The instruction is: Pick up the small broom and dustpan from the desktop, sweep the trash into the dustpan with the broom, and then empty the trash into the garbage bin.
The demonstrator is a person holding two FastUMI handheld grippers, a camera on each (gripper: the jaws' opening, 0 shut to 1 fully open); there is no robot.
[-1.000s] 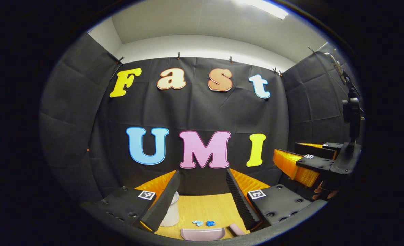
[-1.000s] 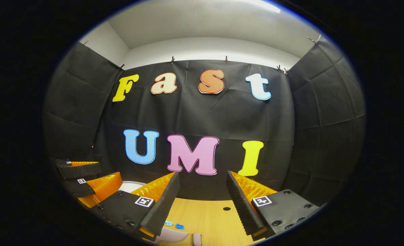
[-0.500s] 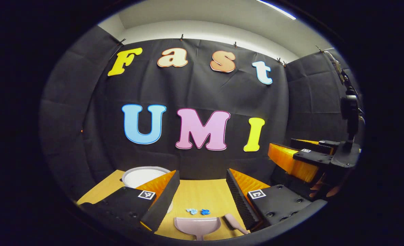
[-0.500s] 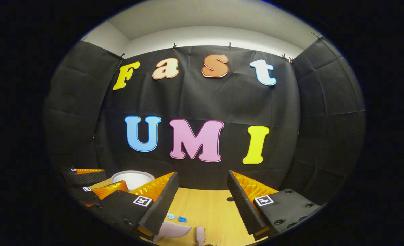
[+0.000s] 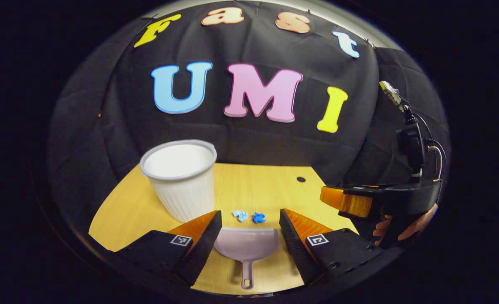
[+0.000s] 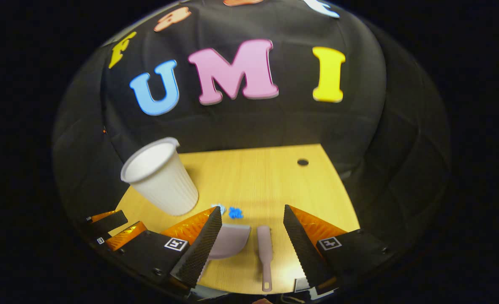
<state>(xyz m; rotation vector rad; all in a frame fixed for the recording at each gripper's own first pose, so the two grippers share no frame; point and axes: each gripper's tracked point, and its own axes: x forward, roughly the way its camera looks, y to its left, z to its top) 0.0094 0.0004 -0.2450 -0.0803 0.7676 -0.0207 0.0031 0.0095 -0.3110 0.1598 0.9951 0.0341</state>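
Note:
A pink dustpan [image 5: 246,244] lies flat on the wooden table [image 5: 266,185], handle toward me, framed by the fingers of my open left gripper [image 5: 249,212], which hovers above it. Two blue trash bits [image 5: 249,217] lie just past its lip. A white ribbed garbage bin [image 5: 181,179] stands at the left. In the right gripper view a pink small broom [image 6: 265,249] lies between the fingers of my open right gripper [image 6: 252,209]. The dustpan [image 6: 232,240] sits to its left, partly behind a finger, with the trash [image 6: 233,212] and bin [image 6: 160,177] beyond.
The right gripper [image 5: 355,202] hangs at the right of the left gripper view, held by a hand [image 5: 403,230]. The left gripper [image 6: 114,230] shows at the lower left of the right gripper view. A small hole [image 6: 303,162] marks the table's far right. Black cloth walls close the back.
Both grippers have tipped downward toward the table. The bin, dustpan, broom and trash now show fully, with the dustpan between the left fingers and the broom between the right ones.

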